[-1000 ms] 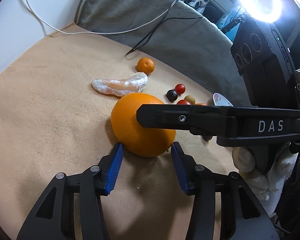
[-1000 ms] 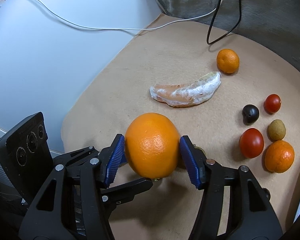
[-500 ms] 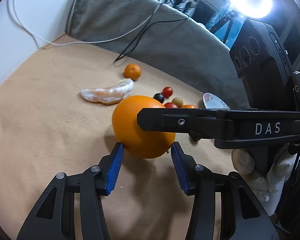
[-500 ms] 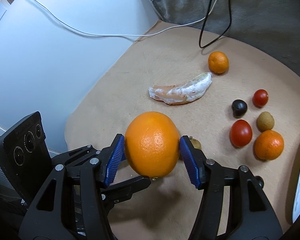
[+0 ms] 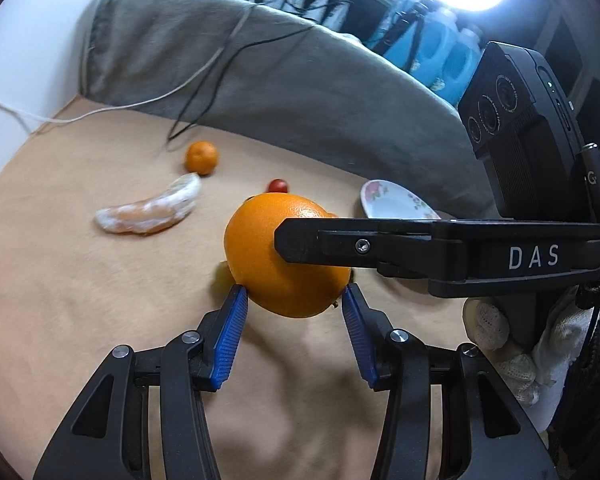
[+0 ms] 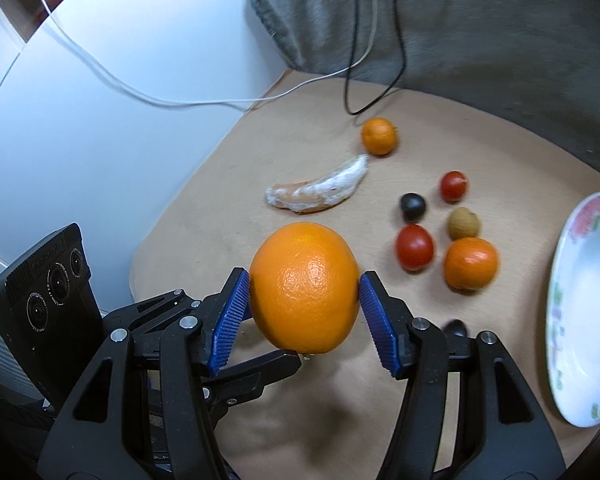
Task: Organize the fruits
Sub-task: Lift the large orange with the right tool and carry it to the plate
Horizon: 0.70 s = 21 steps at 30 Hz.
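Observation:
A large orange (image 6: 304, 284) hangs above the tan cloth between the blue pads of my right gripper (image 6: 304, 294), which is shut on its widest part. My left gripper (image 5: 292, 308) comes in from the left, and its pads press on the orange's (image 5: 260, 248) lower sides. One right finger (image 5: 380, 244) crosses the orange's front in the left wrist view. On the cloth lie a peeled pomelo segment (image 6: 320, 190), a small mandarin (image 6: 379, 136), two red tomatoes (image 6: 415, 247), a dark fruit (image 6: 412, 207), a brown fruit (image 6: 464, 223) and another mandarin (image 6: 471, 264).
A white flowered plate (image 6: 552, 300) sits at the right edge of the cloth. A grey blanket (image 6: 480, 32) with black and white cables lies behind. A white surface (image 6: 80, 120) borders the cloth on the left. A gloved hand (image 5: 500, 344) holds the right gripper.
Both grippers have lifted the orange off the cloth and carried it to the right. The plate has come into the right wrist view. The jaws have kept their width.

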### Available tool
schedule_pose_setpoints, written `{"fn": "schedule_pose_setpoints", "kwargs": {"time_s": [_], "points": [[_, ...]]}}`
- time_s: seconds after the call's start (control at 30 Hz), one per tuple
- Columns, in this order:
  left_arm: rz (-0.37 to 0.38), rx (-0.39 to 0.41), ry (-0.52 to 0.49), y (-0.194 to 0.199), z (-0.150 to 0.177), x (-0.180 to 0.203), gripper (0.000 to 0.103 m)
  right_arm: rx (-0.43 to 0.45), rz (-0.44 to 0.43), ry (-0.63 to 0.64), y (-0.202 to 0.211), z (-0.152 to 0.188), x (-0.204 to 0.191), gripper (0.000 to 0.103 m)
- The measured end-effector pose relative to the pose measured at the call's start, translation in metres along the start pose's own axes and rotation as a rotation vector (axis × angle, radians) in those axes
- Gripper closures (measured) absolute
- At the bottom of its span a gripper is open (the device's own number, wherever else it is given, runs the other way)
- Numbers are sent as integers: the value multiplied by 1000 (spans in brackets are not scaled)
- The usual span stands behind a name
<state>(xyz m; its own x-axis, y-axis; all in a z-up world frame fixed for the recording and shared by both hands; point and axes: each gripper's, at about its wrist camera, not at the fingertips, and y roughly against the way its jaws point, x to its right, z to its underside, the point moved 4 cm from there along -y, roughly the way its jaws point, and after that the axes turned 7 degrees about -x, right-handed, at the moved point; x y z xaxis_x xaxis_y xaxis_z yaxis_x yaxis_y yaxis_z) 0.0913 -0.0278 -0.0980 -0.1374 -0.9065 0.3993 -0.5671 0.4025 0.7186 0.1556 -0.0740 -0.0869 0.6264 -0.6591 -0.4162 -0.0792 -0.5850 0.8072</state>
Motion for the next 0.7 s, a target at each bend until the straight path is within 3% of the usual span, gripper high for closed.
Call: {"fn": "schedule_pose_setpoints", "kwargs": {"time_s": [0.7], "points": [[96, -71, -184, -62, -24, 91, 55, 118, 73, -182, 77, 38, 97, 43]]}}
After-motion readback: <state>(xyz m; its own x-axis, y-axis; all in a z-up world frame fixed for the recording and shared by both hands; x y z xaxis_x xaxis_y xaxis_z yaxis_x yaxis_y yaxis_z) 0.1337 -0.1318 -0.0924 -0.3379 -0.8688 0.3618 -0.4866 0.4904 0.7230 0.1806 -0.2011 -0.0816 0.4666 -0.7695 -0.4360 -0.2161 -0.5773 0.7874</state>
